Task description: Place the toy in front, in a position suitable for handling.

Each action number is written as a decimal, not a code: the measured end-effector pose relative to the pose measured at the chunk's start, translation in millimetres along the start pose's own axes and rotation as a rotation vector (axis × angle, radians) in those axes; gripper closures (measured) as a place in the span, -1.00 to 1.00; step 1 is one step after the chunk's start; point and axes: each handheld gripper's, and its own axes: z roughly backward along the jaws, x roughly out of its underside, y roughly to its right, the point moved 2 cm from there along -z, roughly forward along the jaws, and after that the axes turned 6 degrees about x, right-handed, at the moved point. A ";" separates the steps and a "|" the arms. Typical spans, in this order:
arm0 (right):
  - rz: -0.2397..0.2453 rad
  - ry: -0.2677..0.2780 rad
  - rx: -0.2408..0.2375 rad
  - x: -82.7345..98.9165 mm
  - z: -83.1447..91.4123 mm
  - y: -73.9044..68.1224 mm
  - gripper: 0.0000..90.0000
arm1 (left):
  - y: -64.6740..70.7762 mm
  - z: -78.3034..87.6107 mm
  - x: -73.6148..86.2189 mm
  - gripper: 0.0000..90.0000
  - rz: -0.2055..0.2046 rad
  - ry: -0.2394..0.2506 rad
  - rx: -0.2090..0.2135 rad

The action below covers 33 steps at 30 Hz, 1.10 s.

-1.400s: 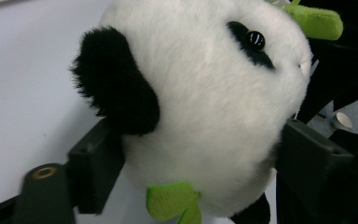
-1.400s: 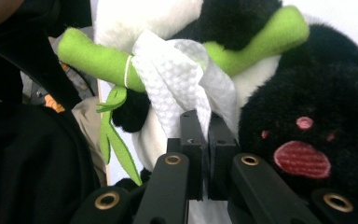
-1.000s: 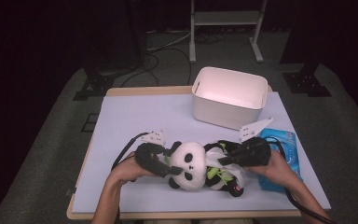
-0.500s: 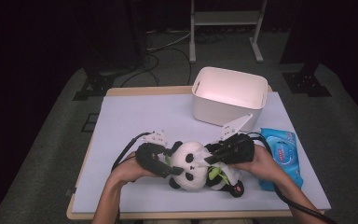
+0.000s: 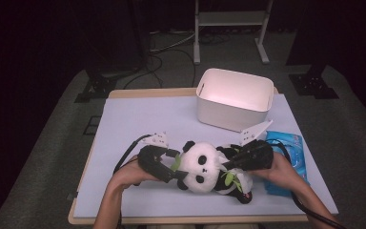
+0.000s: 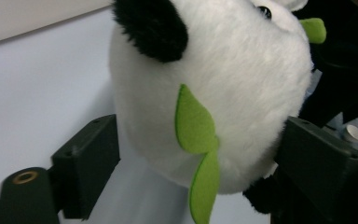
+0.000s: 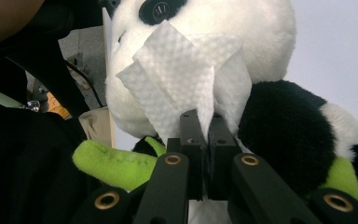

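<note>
High view: a plush panda [image 5: 205, 167] is seen lying on the lavender table cover [image 5: 138, 119], near the person's edge, between the two grippers.
Left gripper [image 5: 171, 164]: held at the panda's head from the left; its jaws have just been opening.
Left gripper view: the panda's white head [image 6: 205, 93] is seen between the two black jaws; the right jaw is set against the fur, while a thin gap is seen at the left jaw. No firm clamp is shown; the jaws are judged apart.
Green felt leaf [image 6: 196, 126]: stitched on the head, facing the camera.
Right gripper [image 5: 236, 162]: laid over the panda's body from the right, in the person's right hand [image 5: 283, 169].
Right gripper view: the jaws are closed together on a folded white paper tissue [image 7: 186, 79], which is pressed against the panda's face [image 7: 242, 32] below the eye.
Panda body: the black arm [image 7: 289, 135] is seen just right of the jaws, a green plush stalk [image 7: 112, 161] just left.
White bin [image 5: 233, 98]: standing at the far side of the table, well apart from the panda.
Blue packet [image 5: 288, 148]: lying flat under the right forearm, just beside the panda.
</note>
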 end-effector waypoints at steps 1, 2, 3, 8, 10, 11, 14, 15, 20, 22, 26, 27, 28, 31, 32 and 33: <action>0.000 0.000 0.000 0.0 0.0 0.0 0.93 | 0.9 -3.2 -0.1 -0.60 -0.008 -0.001 0.019; -0.003 0.004 -0.004 -0.1 0.1 -0.1 0.93 | 2.1 -5.5 -0.8 -0.57 -0.016 -0.002 0.025; -0.003 0.009 -0.006 -1.2 0.9 0.0 0.93 | 2.9 -5.8 -1.8 -0.47 -0.015 0.002 0.025; -0.005 0.047 -0.022 -8.1 3.7 -1.0 0.93 | 4.9 -2.5 -3.9 -0.39 -0.025 -0.002 0.011; 0.004 0.058 -0.031 -13.1 3.5 -1.9 0.93 | 4.8 -2.4 -3.4 -0.39 -0.013 -0.002 0.009; 0.005 0.061 -0.031 -16.9 3.4 -2.6 0.93 | 4.6 -2.4 -3.3 -0.39 -0.015 -0.003 0.008; 0.010 0.065 -0.035 -26.0 2.3 -2.5 0.93 | 5.3 -2.4 -3.9 -0.38 -0.022 -0.005 0.003; 0.011 0.068 -0.037 -28.8 1.5 -2.1 0.93 | 5.3 -2.3 -3.8 -0.38 -0.022 -0.008 0.001; 0.017 0.084 -0.046 -41.8 -2.2 -1.1 0.93 | 5.8 -2.0 -3.6 -0.34 -0.026 -0.008 -0.002; 0.019 0.087 -0.049 -47.6 -4.2 -0.9 0.93 | 6.5 -2.0 -4.2 -0.34 -0.030 -0.014 -0.005; 0.026 0.082 -0.047 -59.3 -9.7 0.3 0.93 | 7.0 -2.2 -4.3 -0.34 -0.031 -0.014 -0.003; 0.026 0.083 -0.044 -61.7 -10.7 0.3 0.93 | 7.0 -2.3 -4.4 -0.34 -0.033 -0.013 -0.002; 0.029 0.078 -0.042 -65.5 -12.4 0.4 0.93 | 7.1 -2.3 -4.4 -0.34 -0.029 -0.015 0.000; 0.053 0.068 -0.039 -72.8 -16.4 -0.6 0.93 | 6.1 -2.2 -3.6 -0.34 -0.019 -0.018 -0.002; 0.052 0.064 -0.037 -73.8 -17.1 -2.2 0.93 | 5.9 -2.3 -3.2 -0.34 -0.017 -0.021 -0.003; 0.054 0.059 -0.039 -73.5 -17.1 -4.3 0.93 | 5.7 -2.2 -3.1 -0.35 -0.015 -0.022 -0.004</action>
